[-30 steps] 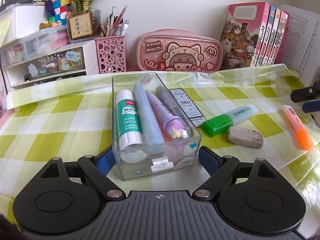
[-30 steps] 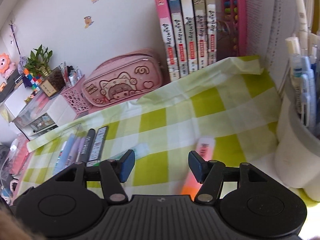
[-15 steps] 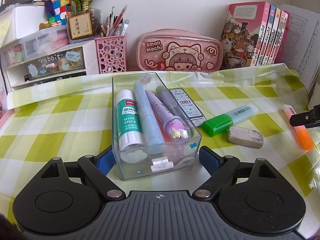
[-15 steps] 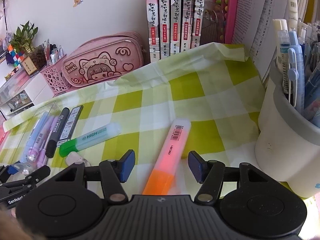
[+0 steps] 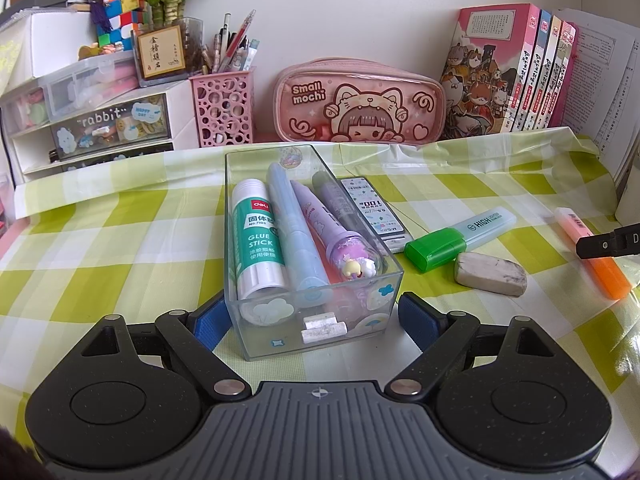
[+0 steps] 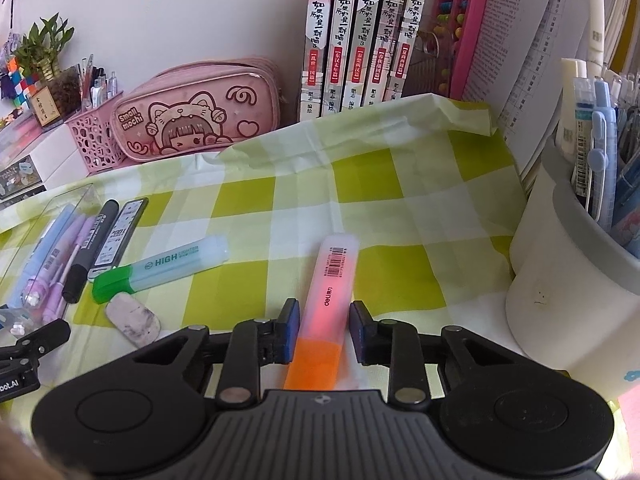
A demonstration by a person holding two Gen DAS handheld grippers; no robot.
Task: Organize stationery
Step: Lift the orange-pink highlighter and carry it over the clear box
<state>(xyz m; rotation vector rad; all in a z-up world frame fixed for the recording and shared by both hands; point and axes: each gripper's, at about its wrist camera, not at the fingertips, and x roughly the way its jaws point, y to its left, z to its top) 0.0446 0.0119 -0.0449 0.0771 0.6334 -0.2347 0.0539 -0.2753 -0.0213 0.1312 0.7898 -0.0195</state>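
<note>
A clear plastic box on the checked cloth holds a glue stick, a blue pen, purple pens and a dark marker. My left gripper is open, its fingers on either side of the box's near end. An orange highlighter lies on the cloth between the fingers of my right gripper; the jaws stand close on both sides of it with small gaps still showing. It also shows in the left wrist view. A green highlighter, an eraser and a lead case lie loose.
A white pen pot full of pens stands close on the right. A pink pencil case, a pink mesh pen holder, drawer units and books line the back wall.
My right gripper has swung down over the orange highlighter and its jaws have narrowed around it. The left gripper and the box have not moved.
</note>
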